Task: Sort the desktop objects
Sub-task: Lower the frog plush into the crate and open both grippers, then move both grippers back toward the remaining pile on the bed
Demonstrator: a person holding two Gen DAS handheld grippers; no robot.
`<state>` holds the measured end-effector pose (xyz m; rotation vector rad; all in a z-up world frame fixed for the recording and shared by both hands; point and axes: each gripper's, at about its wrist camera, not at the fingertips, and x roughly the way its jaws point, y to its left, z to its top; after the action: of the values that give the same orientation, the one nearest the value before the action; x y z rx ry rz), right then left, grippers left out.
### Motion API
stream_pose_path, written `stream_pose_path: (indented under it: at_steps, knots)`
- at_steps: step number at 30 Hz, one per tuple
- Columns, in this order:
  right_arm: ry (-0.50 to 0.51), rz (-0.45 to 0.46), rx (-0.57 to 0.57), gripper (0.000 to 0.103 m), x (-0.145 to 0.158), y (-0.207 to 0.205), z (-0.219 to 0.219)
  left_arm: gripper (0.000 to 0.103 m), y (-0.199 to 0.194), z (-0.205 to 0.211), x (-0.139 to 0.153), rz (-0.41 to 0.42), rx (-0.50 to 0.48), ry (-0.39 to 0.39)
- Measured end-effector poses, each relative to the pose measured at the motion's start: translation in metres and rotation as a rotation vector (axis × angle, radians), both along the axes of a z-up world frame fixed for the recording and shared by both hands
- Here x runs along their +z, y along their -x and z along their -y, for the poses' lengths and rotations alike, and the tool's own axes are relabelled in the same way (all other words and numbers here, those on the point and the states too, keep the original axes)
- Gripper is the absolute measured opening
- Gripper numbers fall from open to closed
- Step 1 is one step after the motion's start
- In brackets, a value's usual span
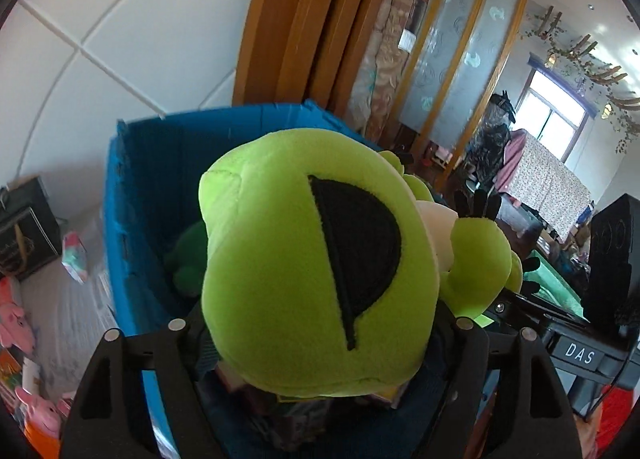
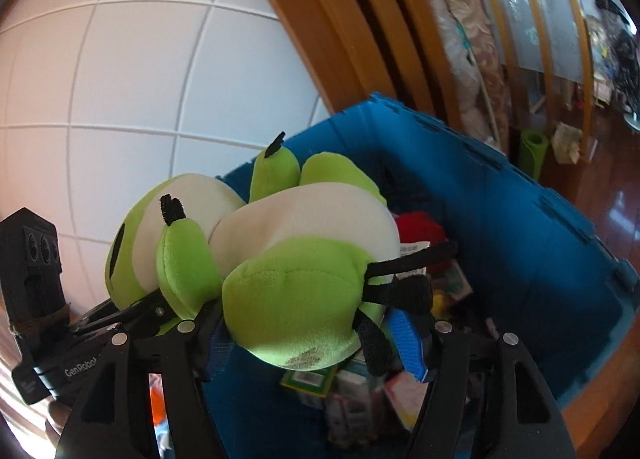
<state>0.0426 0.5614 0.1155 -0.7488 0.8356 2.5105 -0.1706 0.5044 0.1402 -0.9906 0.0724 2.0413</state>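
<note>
Frog (image 1: 304,243), a lime-green plush with a cream belly and black toes, lies stretched across both grippers, above the open blue bin (image 1: 152,179).

In the left wrist view its head, with 1 black half-moon eye, fills the space between the 2 fingers of the left gripper (image 1: 320,325). A narrow dark gap shows on each side of the head, so these jaws stand released, not pinching it.

In the right wrist view the frog (image 2: 296,283) lies on its back, belly up. 1 fat foot sits between the fingers of the right gripper (image 2: 312,327). The foot leans on the finger at picture left, and black toes fill the other side. The pads are hidden behind the plush, so I cannot tell whether they clamp it.

The left gripper (image 2: 132,311) shows at the left edge of this view, reaching under the frog's head.

The bin (image 2: 520,239) holds a red item (image 2: 420,227), small boxes (image 2: 360,391) and a dark green plush (image 1: 188,259). A white panelled wall (image 1: 120,39) stands behind the bin.
</note>
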Motion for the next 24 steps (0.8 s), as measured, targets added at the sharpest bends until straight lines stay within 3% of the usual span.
stream_pose_path:
  at_steps: [3, 6, 9, 11, 13, 18, 20, 24]
  knots:
    - [-0.013, 0.045, -0.048, 0.067, -0.013, -0.018, -0.017, 0.081, 0.001, -0.029, -0.016, 0.063, -0.009, 0.077]
    - [-0.090, 0.104, -0.115, 0.068, -0.011, -0.031, -0.026, 0.081, -0.010, -0.047, -0.032, 0.009, -0.003, 0.219]
    - [-0.123, 0.131, -0.111, 0.086, -0.011, -0.023, -0.031, 0.082, -0.015, -0.047, -0.047, 0.012, 0.001, 0.310]
    - [-0.153, 0.156, -0.114, 0.090, -0.012, -0.015, -0.027, 0.083, -0.014, -0.030, -0.048, 0.065, -0.004, 0.316]
    - [-0.163, 0.167, -0.109, 0.092, -0.015, -0.014, -0.024, 0.083, -0.017, -0.027, -0.046, 0.066, -0.003, 0.343]
    - [-0.175, 0.187, -0.096, 0.102, -0.026, -0.011, -0.018, 0.084, -0.022, 0.005, 0.001, -0.025, 0.015, 0.153]
    - [-0.175, 0.189, -0.079, 0.102, -0.025, -0.010, -0.011, 0.084, -0.024, 0.010, 0.012, -0.079, 0.065, 0.195]
    - [-0.223, 0.213, -0.053, 0.103, -0.022, -0.008, 0.009, 0.084, -0.036, 0.024, 0.010, -0.146, 0.068, 0.239]
